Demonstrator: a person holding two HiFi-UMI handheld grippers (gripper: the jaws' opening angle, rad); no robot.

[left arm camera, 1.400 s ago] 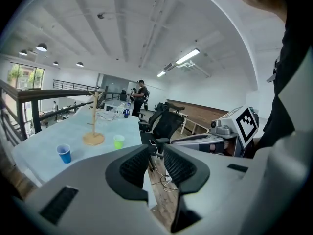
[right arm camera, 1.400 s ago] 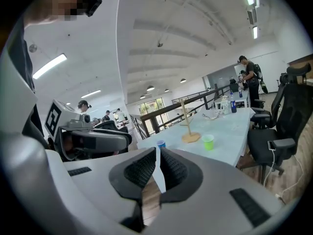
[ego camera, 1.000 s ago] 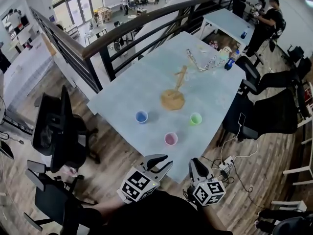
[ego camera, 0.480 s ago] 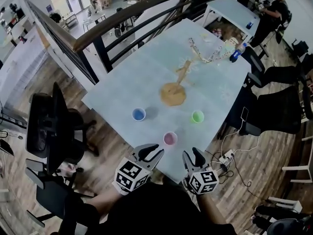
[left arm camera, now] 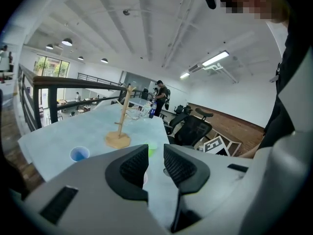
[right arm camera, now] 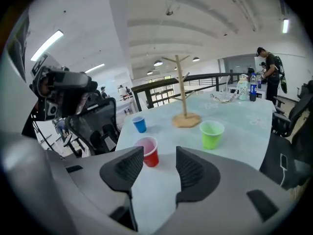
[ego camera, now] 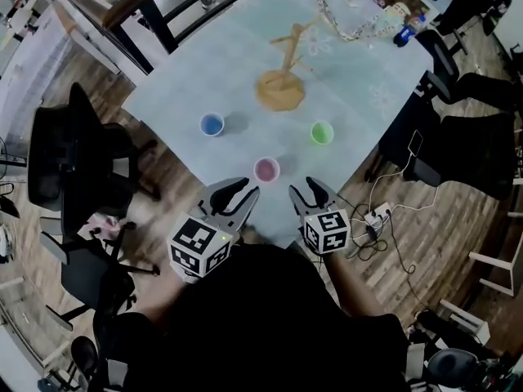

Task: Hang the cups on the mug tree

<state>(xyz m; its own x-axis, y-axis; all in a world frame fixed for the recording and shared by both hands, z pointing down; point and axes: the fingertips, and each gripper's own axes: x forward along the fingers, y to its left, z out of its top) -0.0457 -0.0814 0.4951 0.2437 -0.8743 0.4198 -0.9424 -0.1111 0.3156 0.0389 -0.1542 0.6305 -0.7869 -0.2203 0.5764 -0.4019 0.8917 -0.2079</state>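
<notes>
A wooden mug tree [ego camera: 282,78] stands bare on the pale blue table [ego camera: 188,88]. Three cups sit upright in front of it: a blue cup [ego camera: 212,124], a green cup [ego camera: 322,132] and a red cup with a pink inside [ego camera: 266,169] nearest the front edge. My left gripper [ego camera: 232,194] hovers at that edge, left of the red cup, open by a narrow gap and empty. My right gripper [ego camera: 309,195] is just right of the red cup [right arm camera: 148,151]; its jaws have just been opening and hold nothing. The right gripper view also shows the green cup [right arm camera: 211,133] and the mug tree [right arm camera: 182,89].
Black office chairs stand left [ego camera: 78,178] and right [ego camera: 466,170] of the table. A power strip with cables [ego camera: 372,216] lies on the wooden floor by the near right corner. A bottle [ego camera: 406,35] and clutter sit at the table's far end, a railing behind.
Both grippers have come forward and down to the table's near edge. The right gripper's jaws, shut a second ago, now stand apart. The head view has tipped lower and closer.
</notes>
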